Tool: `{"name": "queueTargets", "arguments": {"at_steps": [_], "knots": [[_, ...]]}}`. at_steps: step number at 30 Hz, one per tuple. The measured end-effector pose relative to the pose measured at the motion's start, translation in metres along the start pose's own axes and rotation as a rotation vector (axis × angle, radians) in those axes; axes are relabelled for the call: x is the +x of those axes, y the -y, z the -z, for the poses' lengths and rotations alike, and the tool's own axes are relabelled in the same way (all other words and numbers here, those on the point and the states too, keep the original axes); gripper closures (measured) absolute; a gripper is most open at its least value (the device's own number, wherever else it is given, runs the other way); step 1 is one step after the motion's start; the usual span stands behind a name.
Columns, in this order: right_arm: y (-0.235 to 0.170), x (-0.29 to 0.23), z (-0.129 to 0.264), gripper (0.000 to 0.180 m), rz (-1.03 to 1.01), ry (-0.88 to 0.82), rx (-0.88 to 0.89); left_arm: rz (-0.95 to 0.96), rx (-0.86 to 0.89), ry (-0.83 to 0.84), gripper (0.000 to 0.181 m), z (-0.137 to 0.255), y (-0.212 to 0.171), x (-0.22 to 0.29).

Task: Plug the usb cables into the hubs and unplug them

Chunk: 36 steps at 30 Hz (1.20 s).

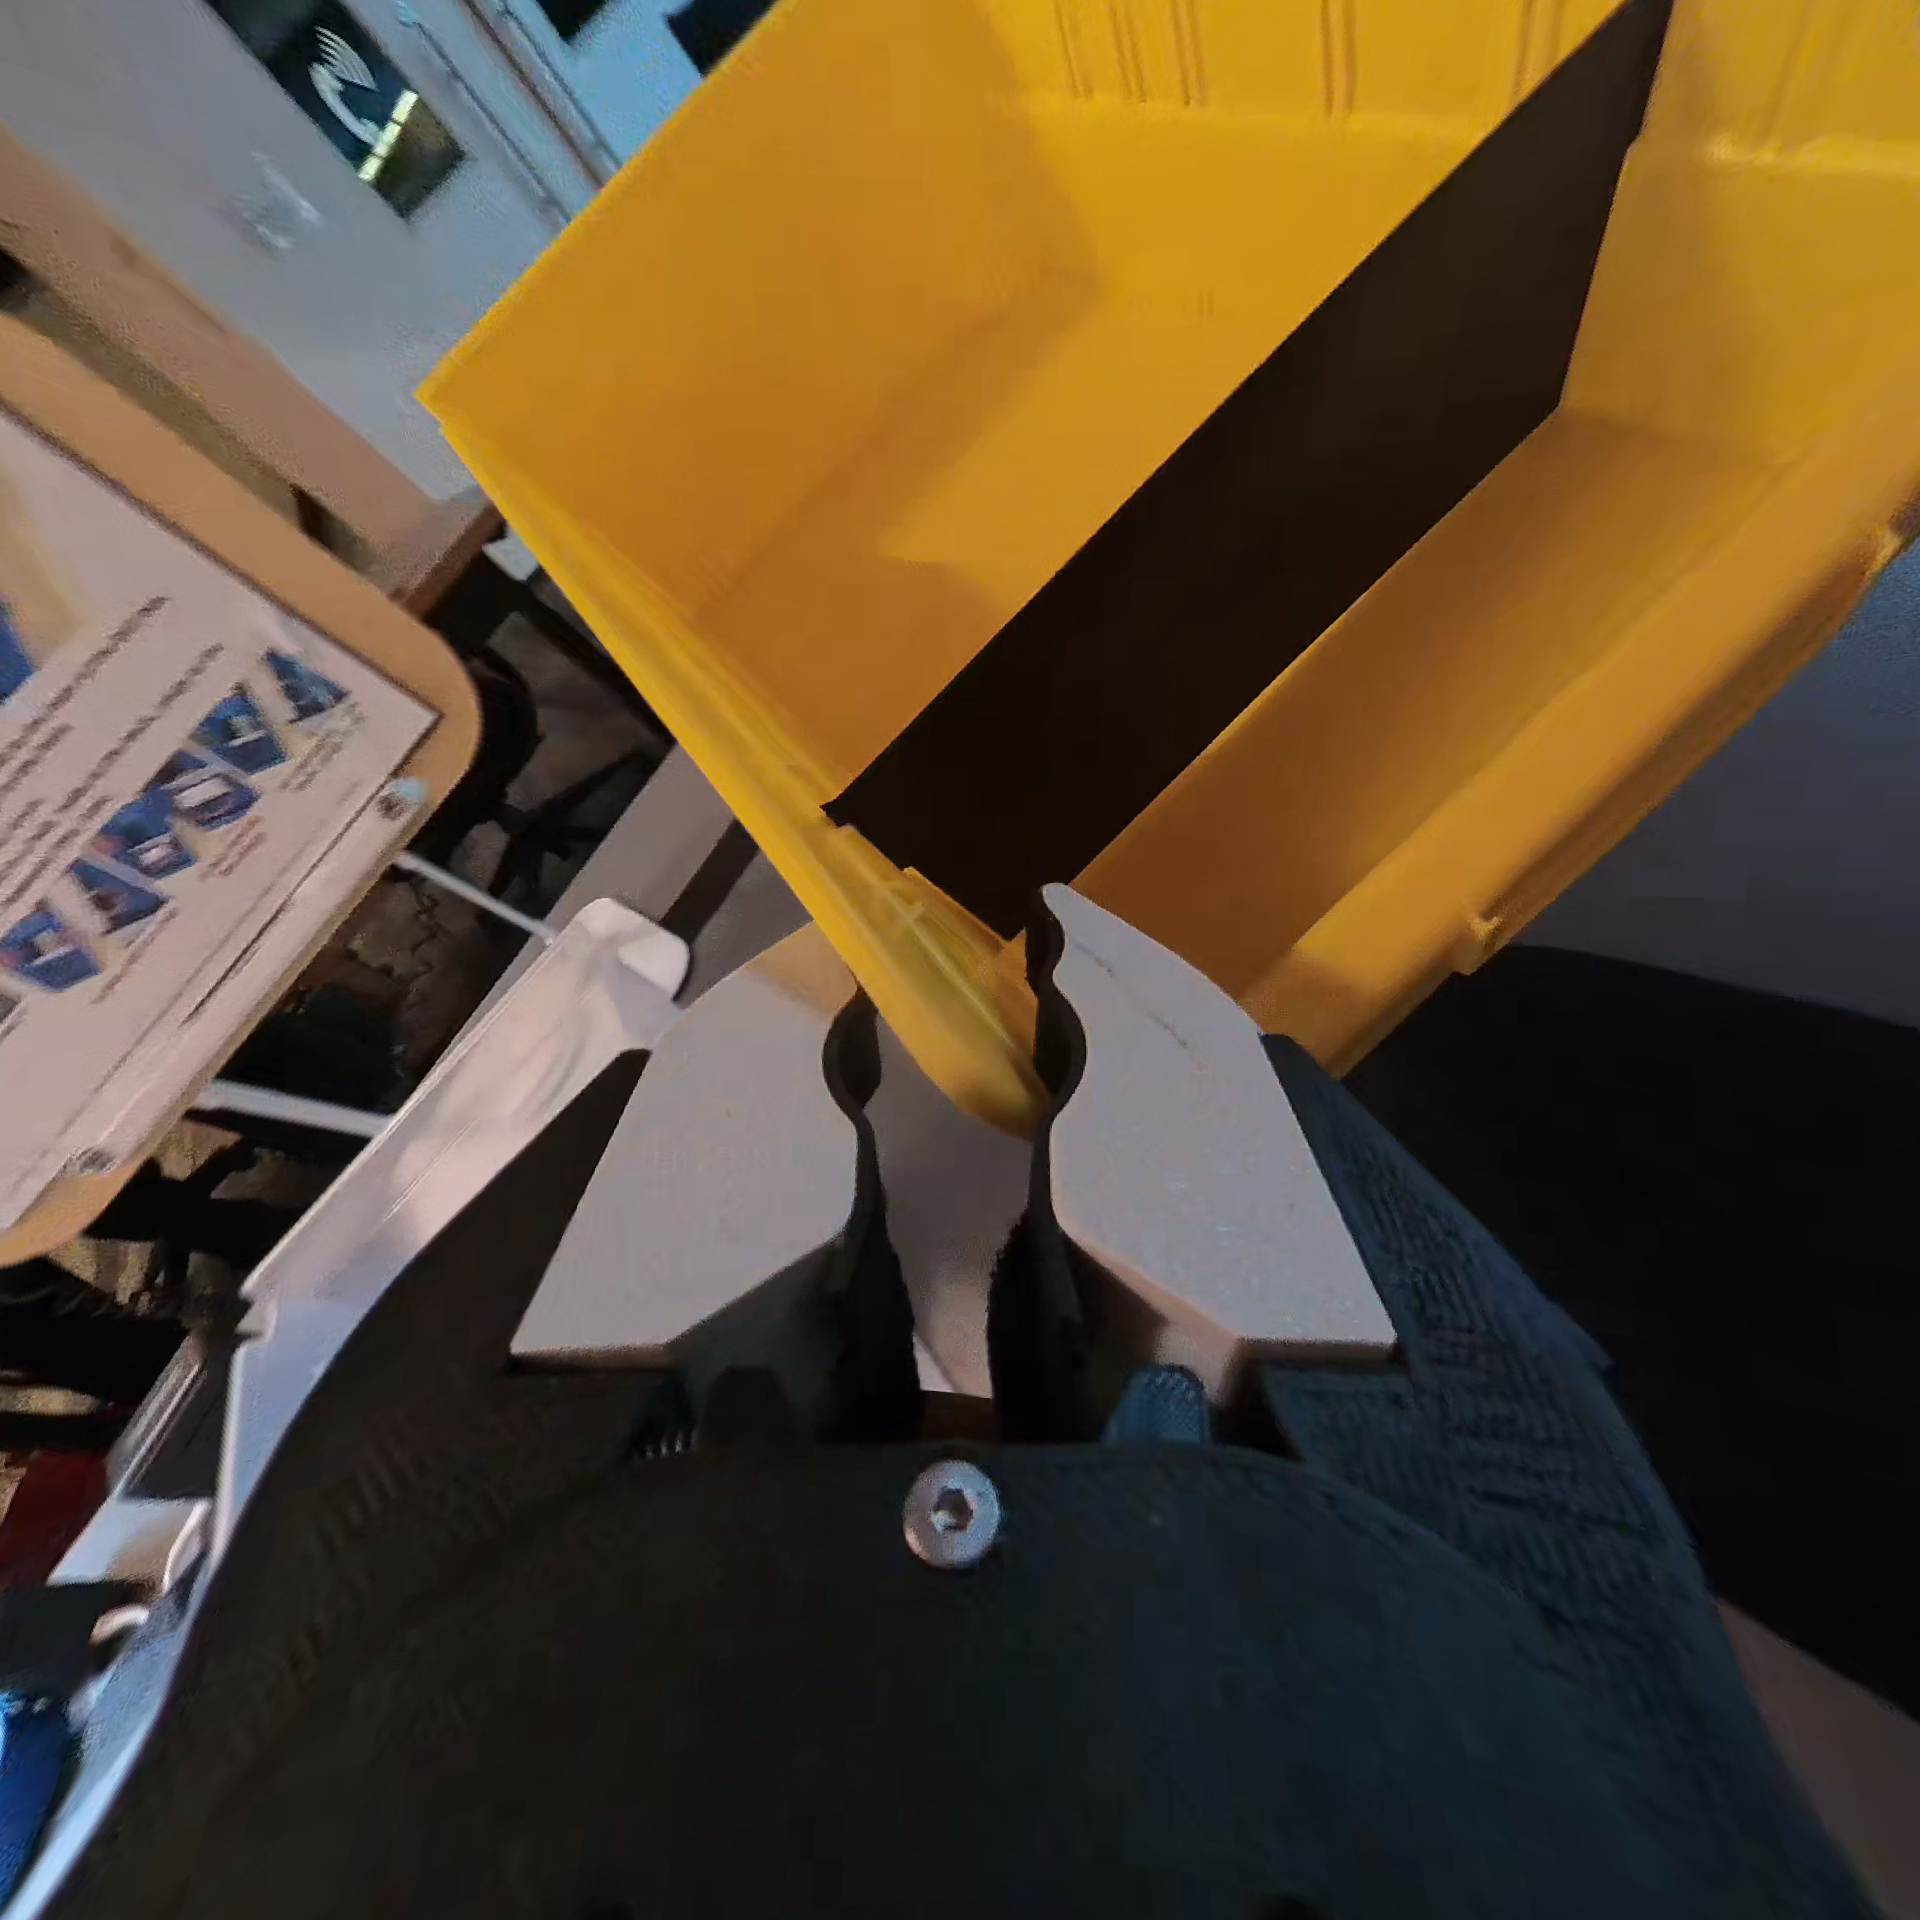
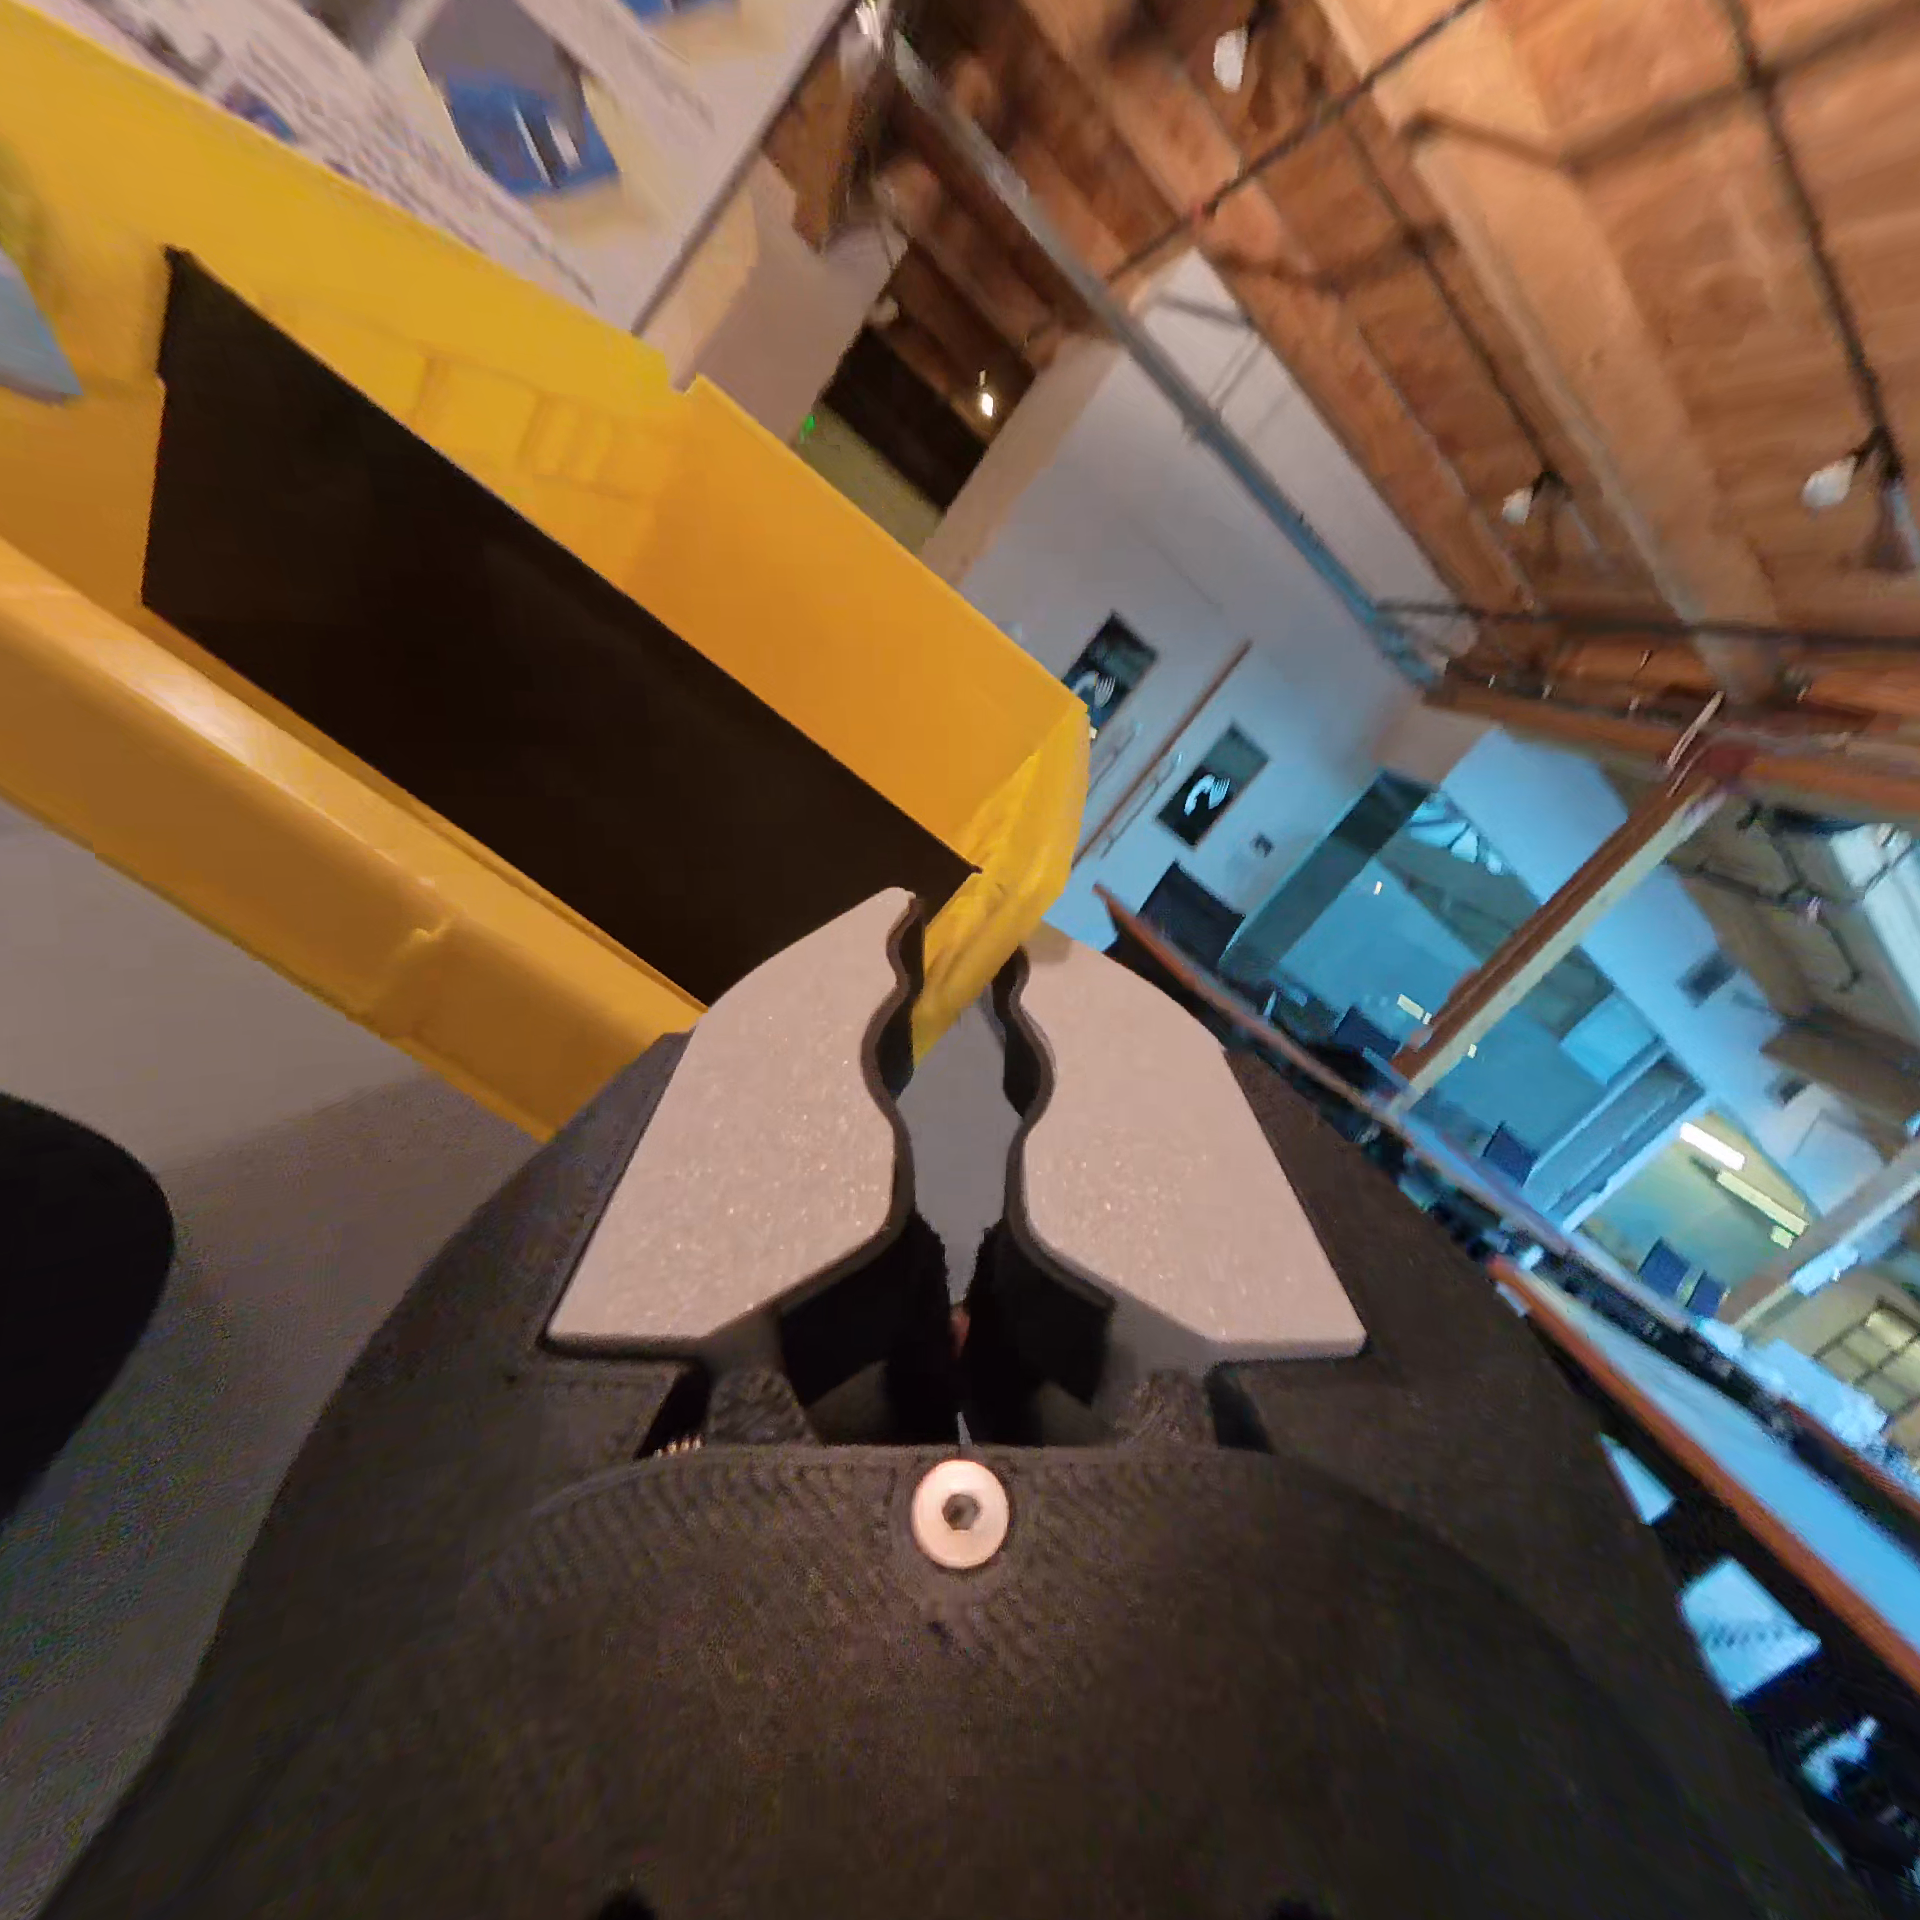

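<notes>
No USB cable or hub shows in either view. A yellow plastic bin (image 1: 831, 436) with a black divider panel (image 1: 1226, 582) fills the left wrist view, held tilted in the air, and the compartments I can see are empty. My left gripper (image 1: 935, 977) is shut on the bin's near rim, one finger on each side of the wall. In the right wrist view the same bin (image 2: 790, 582) with its black divider (image 2: 499, 665) lies to the upper left. My right gripper (image 2: 961, 935) is shut on the bin's end wall near a corner.
A tan board with a printed sheet (image 1: 177, 831) is at the left. A white moulded part (image 1: 582, 997) lies just left of my left fingers. The right wrist view looks up at a wooden beamed ceiling (image 2: 1558, 260) and long desks (image 2: 1610, 1351).
</notes>
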State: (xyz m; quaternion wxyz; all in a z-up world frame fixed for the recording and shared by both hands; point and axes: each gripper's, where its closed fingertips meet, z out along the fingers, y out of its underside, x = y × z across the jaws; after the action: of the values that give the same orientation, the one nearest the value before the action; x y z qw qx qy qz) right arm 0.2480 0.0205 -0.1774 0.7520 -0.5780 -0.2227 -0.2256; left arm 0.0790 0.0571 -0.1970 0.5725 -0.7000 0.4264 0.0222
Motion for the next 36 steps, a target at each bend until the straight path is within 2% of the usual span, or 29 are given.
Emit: {"name": "queueTargets", "arguments": {"at_steps": [4, 9, 14, 19, 22, 25, 28, 31, 36], "knots": [[-0.054, -0.01, -0.007, 0.168, -0.102, 0.008, -0.111, -0.032, -0.034, -0.037, 0.157, -0.042, -0.009, 0.018], [-0.083, -0.03, -0.016, 0.167, -0.117, 0.068, -0.258, 0.032, -0.03, -0.034, 0.16, -0.067, -0.027, 0.019], [-0.09, -0.036, -0.019, 0.166, -0.075, 0.075, -0.295, 0.046, -0.003, -0.013, 0.16, -0.069, -0.03, 0.017], [-0.095, -0.035, -0.018, 0.167, -0.134, 0.085, -0.294, 0.052, -0.034, -0.062, 0.153, -0.076, -0.046, 0.031], [-0.102, -0.037, -0.019, 0.165, -0.078, 0.1, -0.327, -0.01, 0.044, -0.022, 0.146, -0.077, -0.043, 0.03], [-0.101, -0.041, -0.02, 0.162, -0.02, 0.115, -0.324, -0.006, 0.044, 0.002, 0.137, -0.081, -0.046, 0.028], [-0.098, -0.044, -0.021, 0.162, -0.01, 0.119, -0.314, -0.019, 0.055, 0.039, 0.121, -0.085, -0.049, 0.025], [-0.098, -0.043, -0.022, 0.161, -0.021, 0.113, -0.316, -0.096, 0.039, 0.072, 0.116, -0.085, -0.049, 0.024], [-0.102, -0.036, -0.021, 0.16, -0.102, 0.093, -0.317, -0.16, 0.153, 0.169, 0.104, -0.063, -0.02, 0.018]]}}
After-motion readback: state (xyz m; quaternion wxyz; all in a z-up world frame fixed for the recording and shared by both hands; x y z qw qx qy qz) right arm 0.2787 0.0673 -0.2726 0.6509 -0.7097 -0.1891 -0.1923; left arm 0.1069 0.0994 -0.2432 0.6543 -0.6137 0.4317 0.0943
